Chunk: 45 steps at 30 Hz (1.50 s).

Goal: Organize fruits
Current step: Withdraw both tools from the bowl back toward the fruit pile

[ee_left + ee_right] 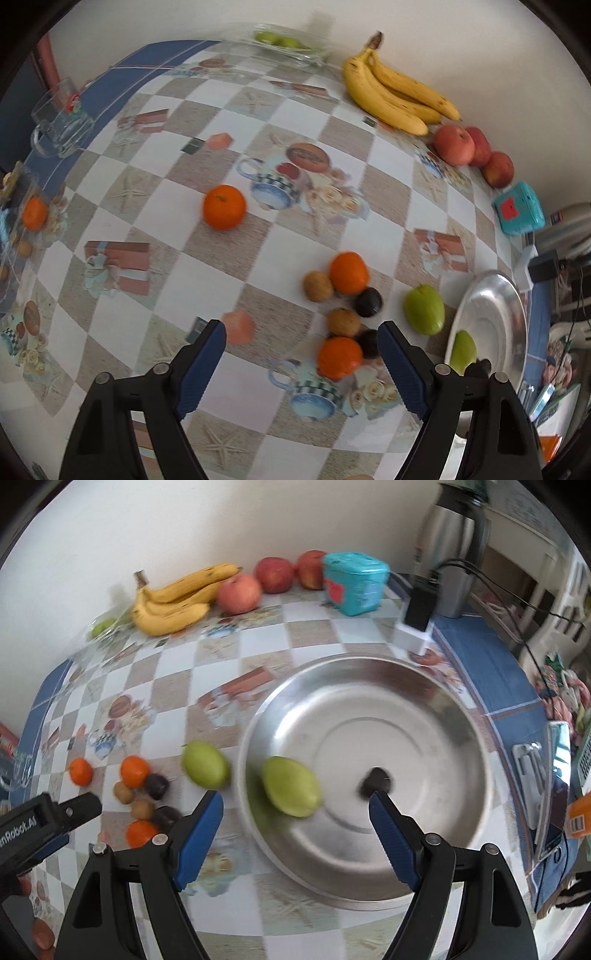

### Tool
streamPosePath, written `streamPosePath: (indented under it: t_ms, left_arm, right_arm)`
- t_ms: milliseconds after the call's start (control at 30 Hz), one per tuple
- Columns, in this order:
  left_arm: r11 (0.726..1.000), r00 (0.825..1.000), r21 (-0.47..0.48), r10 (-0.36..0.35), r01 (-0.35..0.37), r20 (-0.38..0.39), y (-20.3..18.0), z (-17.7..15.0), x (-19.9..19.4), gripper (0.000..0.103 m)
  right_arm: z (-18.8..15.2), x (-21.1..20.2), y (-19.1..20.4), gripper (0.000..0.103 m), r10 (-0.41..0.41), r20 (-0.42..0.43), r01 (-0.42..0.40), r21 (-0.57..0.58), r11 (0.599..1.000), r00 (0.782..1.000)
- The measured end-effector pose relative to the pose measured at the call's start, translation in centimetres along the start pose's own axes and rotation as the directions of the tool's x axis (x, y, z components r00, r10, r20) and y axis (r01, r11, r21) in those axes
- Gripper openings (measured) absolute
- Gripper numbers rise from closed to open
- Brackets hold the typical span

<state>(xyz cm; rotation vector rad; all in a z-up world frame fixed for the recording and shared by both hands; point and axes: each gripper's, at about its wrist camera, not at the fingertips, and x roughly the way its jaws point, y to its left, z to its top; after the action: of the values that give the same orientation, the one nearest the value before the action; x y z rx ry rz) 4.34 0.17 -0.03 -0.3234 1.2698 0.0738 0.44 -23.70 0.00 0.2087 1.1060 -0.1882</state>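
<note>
- Blue-padded jaws on your left gripper (301, 341) are spread wide, nothing between the pads; an orange (339, 357) sits just ahead, toward the right pad.
- Your right gripper (295, 808) is spread too, empty, hanging over the near rim of the steel bowl (424, 686).
- Already in the bowl: one green fruit (291, 791) by the left wall, long axis slanting up-left to down-right, and a small dark fruit (376, 783) just past your right pad.
- Loose cluster lies left of the bowl: oranges, two brown fruits, two dark ones, plus a second green fruit (204, 763) just outside the rim.
- Your left hand looks nearer the cluster; the bowl lies to its right.
- Far side: bananas (397, 92) and apples (453, 144) along the wall, well apart.
</note>
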Motion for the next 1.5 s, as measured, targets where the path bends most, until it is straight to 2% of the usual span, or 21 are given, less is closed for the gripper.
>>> streamPosePath:
  t_ms: [333, 600, 833, 1033, 1500]
  left_arm:
    - [0.997, 0.998, -0.076, 0.038, -0.034, 0.049, 4.0, 1.8, -1.1, 0.087]
    - [0.991, 0.996, -0.123, 0.058, -0.048, 0.074, 6.3, 2.6, -1.5, 0.095]
    - [0.993, 0.998, -0.105, 0.054, -0.053, 0.015, 6.2, 2.4, 0.2, 0.103]
    - [0.994, 0.998, -0.092, 0.058, -0.061, -0.03, 5.8, 2.0, 1.7, 0.103]
    - [0.997, 0.999, -0.056, 0.047, -0.049, -0.026, 4.9, 1.6, 2.3, 0.103]
  right_arm:
    - [-0.8, 0.5, 5.3, 0.082, 0.076, -0.037, -0.079, -0.085, 0.993, 0.996]
    - [-1.2, 1.0, 7.4, 0.082, 0.11, -0.057, -0.116, -0.109, 0.987, 0.992]
    - [-1.6, 1.9, 8.3, 0.082, 0.145, -0.09, -0.154, -0.093, 0.984, 0.985]
    - [-2.1, 3.0, 9.0, 0.082, 0.157, -0.131, -0.171, -0.102, 0.98, 0.979]
    - [-1.9, 2.6, 7.8, 0.082, 0.116, -0.136, -0.131, -0.104, 0.986, 0.984]
